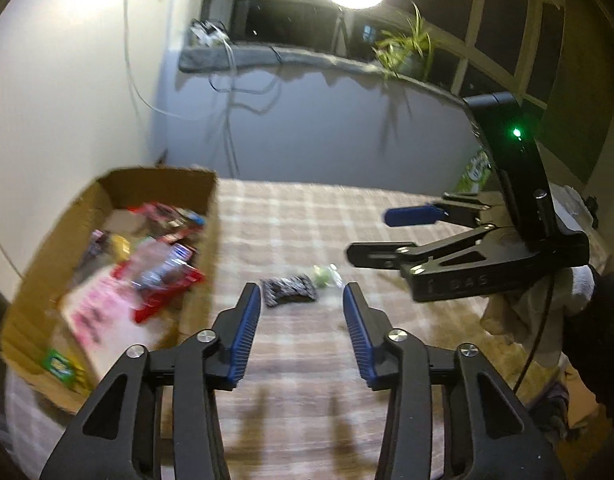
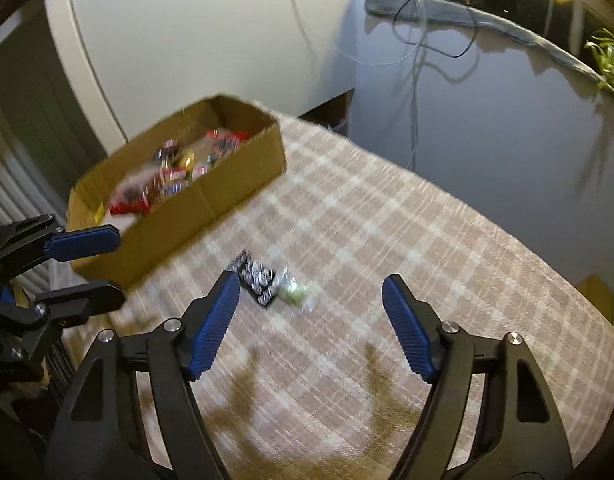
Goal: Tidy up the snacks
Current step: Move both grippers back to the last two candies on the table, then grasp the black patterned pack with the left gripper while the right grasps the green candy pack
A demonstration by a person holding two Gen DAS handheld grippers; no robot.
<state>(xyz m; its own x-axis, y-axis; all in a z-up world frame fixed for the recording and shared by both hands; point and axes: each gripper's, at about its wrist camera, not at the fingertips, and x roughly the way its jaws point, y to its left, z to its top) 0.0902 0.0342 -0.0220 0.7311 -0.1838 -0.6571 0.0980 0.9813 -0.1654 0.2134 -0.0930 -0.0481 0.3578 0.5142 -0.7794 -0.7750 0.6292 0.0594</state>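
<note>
The left tongs (image 1: 302,294) hang above the table (image 1: 291,216) with their blue pads spread apart and nothing between them. The right tongs (image 2: 311,290) are spread wider still, also empty, over the same checked tablecloth (image 2: 387,220).

Two snacks lie loose on the cloth just ahead of both tongs: a black-and-white packet (image 1: 289,289) and, touching its right end, a small pale green sweet in clear wrap (image 1: 323,275). Both are blurred, so their print cannot be read.

To the left stands a cardboard box (image 1: 205,216) holding a jumble of red, pink, yellow and green snack packets (image 1: 163,264). It sits near the table's far left corner, well apart from the two loose snacks.
</note>
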